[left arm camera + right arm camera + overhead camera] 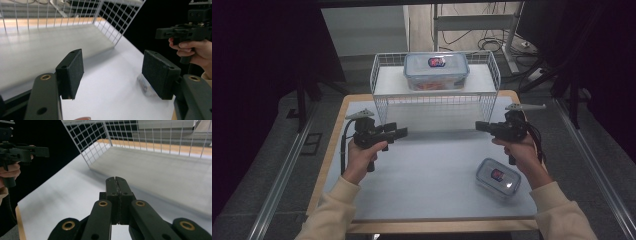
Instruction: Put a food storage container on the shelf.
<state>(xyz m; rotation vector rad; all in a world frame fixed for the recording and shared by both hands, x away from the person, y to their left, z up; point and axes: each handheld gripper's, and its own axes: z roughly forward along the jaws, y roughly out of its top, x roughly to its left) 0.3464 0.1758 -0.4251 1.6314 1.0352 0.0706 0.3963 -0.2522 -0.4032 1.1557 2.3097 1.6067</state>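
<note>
The small lidded container (498,177) is seen lying flat on the table (432,175) at about five o'clock from the empty, clenched right gripper (482,126), long axis slanted, much nearer to it than to the released left gripper (399,132)

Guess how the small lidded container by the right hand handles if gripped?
The small container looks like rigid clear plastic, so probably stiff. It seems light, likely to slide on the smooth white table if nudged. It is low and flat, unlikely to tip.
</note>
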